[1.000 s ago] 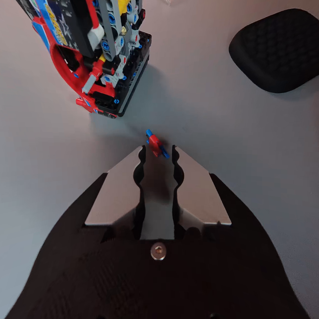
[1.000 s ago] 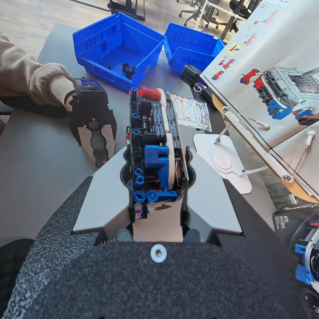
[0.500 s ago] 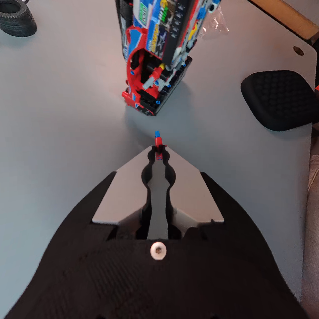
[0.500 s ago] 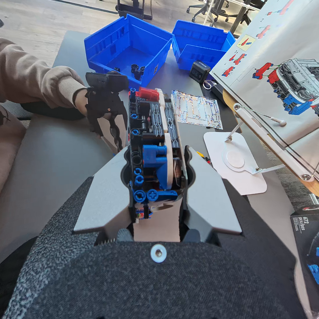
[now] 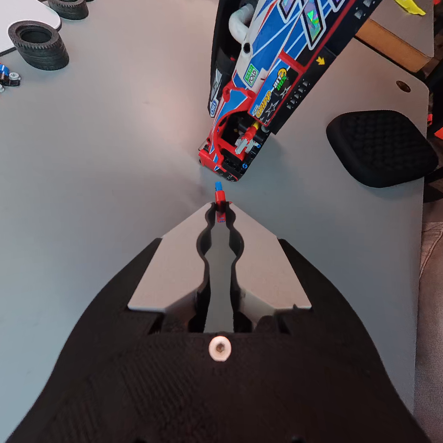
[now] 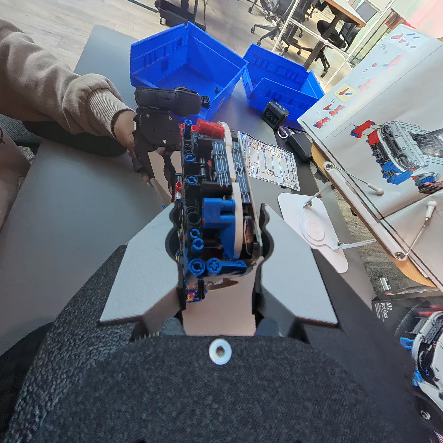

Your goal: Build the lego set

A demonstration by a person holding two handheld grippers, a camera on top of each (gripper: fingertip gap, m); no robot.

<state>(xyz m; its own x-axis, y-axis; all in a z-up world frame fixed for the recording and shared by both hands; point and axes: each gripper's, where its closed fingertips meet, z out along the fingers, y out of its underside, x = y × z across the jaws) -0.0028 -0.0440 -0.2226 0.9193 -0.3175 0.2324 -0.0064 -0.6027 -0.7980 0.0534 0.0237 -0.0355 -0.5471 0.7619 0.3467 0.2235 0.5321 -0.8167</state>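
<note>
**Both grippers loaded: small piece on the left, car body on the right**

In the left wrist view, our left gripper (image 5: 220, 208) has its fingers drawn together on a small red and blue piece (image 5: 220, 203), pinched at the very tips with its blue end pointing forward. Just beyond it, the lower end of the lego car (image 5: 259, 100) rests on the grey table (image 5: 107, 143), close to the piece but apart from it. Farther left stands a black tyre (image 5: 38, 48); to the right lies a black pad (image 5: 381, 148).

In the right wrist view, our right gripper (image 6: 217, 230) is clamped on the car body (image 6: 211, 203), which stands on end between the fingers. Beside the car's left flank we see the left gripper (image 6: 158, 172). Beyond lie a sticker sheet (image 6: 268, 163), the propped instruction booklet (image 6: 388, 134) and two blue bins (image 6: 187, 64).
</note>
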